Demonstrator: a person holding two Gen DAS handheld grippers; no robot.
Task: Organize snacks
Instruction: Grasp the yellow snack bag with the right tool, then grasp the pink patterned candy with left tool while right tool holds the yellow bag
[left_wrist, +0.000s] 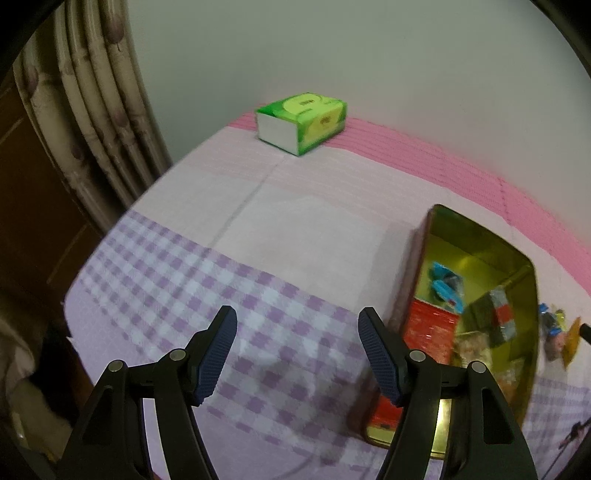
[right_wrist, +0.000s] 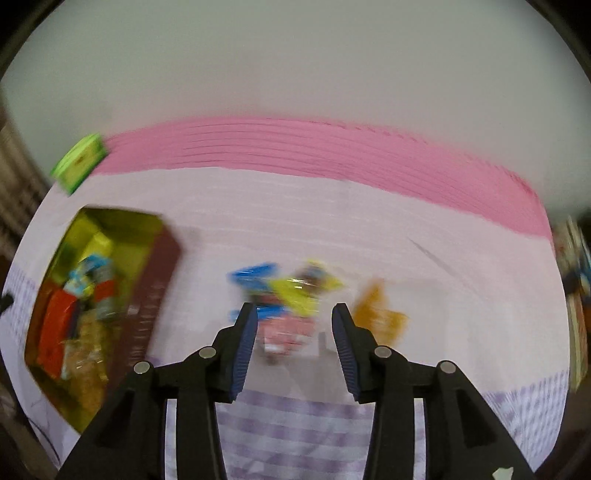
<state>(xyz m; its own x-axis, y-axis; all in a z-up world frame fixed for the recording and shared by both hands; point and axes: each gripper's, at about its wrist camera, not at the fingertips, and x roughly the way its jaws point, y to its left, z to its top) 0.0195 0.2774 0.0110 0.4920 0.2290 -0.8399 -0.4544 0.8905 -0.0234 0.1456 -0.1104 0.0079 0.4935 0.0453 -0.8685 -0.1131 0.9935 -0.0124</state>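
A gold-lined tin box (left_wrist: 436, 229) with a dark red outside stands on the cloth and holds several snack packets, among them a red one (left_wrist: 430, 334) and a blue one (left_wrist: 445, 284). It also shows at the left of the right wrist view (right_wrist: 162, 273). My left gripper (left_wrist: 297, 334) is open and empty over the checked cloth, left of the tin. My right gripper (right_wrist: 293, 323) is open above a blurred pile of loose snacks: a pink packet (right_wrist: 290, 332), a yellow one (right_wrist: 299, 291), a blue one (right_wrist: 255, 277) and an orange one (right_wrist: 380, 314).
A green tissue pack (left_wrist: 303, 122) lies at the far edge of the table by the wall and shows in the right wrist view (right_wrist: 79, 162). A curtain (left_wrist: 92, 110) hangs at the left. The pink and purple-checked cloth (left_wrist: 207, 280) covers the table.
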